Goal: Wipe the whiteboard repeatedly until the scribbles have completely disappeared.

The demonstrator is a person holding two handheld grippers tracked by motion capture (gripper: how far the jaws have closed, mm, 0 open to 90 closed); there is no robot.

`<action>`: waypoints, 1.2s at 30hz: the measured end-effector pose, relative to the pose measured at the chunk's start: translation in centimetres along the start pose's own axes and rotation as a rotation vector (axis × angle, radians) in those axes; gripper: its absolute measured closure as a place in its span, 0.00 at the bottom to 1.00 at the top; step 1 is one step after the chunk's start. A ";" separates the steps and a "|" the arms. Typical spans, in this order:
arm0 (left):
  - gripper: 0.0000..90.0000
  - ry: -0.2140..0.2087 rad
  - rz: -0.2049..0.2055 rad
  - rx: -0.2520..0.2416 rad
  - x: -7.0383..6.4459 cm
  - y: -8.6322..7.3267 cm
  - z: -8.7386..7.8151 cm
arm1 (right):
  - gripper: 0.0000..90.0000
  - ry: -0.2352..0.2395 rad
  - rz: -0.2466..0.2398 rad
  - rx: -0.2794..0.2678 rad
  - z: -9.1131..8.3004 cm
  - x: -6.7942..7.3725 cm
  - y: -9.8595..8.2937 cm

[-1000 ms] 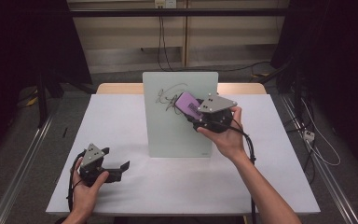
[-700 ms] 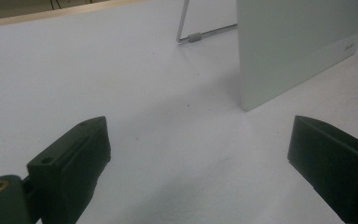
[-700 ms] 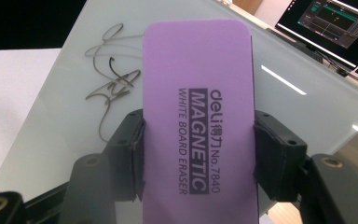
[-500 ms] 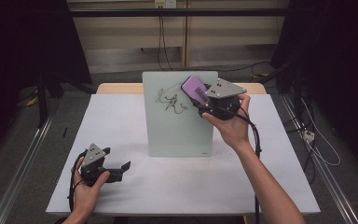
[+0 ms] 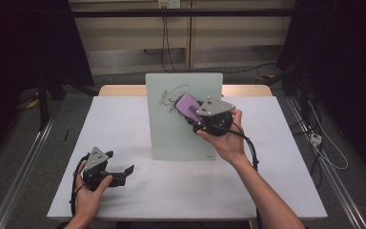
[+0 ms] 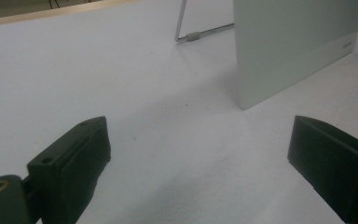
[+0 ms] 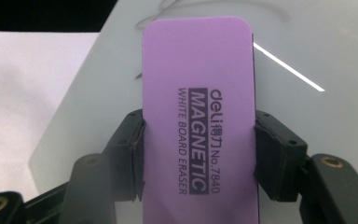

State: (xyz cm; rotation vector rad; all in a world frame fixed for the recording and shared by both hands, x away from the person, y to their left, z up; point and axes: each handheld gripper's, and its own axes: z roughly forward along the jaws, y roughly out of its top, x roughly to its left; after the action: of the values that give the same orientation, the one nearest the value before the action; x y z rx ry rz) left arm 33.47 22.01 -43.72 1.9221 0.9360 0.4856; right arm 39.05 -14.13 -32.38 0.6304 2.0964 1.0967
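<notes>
Eraser (image 7: pixel 198 116) is purple, printed "deli MAGNETIC WHITE BOARD ERASER No.7840", pinched by its two long edges between the right gripper (image 7: pixel 198 154) jaws, one pad on each side. In the high view the right gripper (image 5: pixel 201 114) is up at the board (image 5: pixel 171 138), eraser (image 5: pixel 188 106) flat against or just off the glass face, can't tell which; it sits on the upper middle of the board, over the right end of a dark scribble (image 5: pixel 167 98). Scribble runs out from under the eraser toward the upper left. Grey plate on top of the right gripper faces the camera; the person's right hand (image 5: pixel 224 140) wraps the body from below, cable trailing down along the forearm. Board stands upright near the far middle of the white table (image 5: pixel 276 191), tilted back slightly; in the left gripper view a wire stand (image 6: pixel 186 28) shows behind it. Left gripper (image 5: pixel 124 172) rests low at the near left of the table, held in the left hand (image 5: pixel 91 193), well apart from the board. Its jaws are spread wide with nothing between them, just bare table (image 6: pixel 177 140); they point toward the board's lower corner (image 6: pixel 247 100).
</notes>
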 end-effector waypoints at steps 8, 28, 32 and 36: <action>0.06 -0.001 0.004 0.000 0.0 0.0 0.0 | 0.47 0.070 -0.009 0.031 1.5 2.3 -1.0; 0.06 0.001 -0.003 -0.007 0.2 0.0 -0.2 | 0.47 0.001 0.002 -0.005 0.3 -0.3 1.4; 0.06 0.000 -0.002 -0.003 0.2 0.0 -0.1 | 0.47 -0.019 -0.011 -0.003 0.5 0.0 1.5; 0.06 -0.002 0.011 -0.006 0.0 0.1 -0.2 | 0.47 0.003 -0.013 -0.009 1.4 1.3 1.0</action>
State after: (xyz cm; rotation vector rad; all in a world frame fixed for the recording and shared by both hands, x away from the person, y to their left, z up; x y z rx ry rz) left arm 33.40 22.12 -43.60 1.9228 0.9224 0.4923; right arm 39.35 -12.03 -32.51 0.6101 2.0945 1.0995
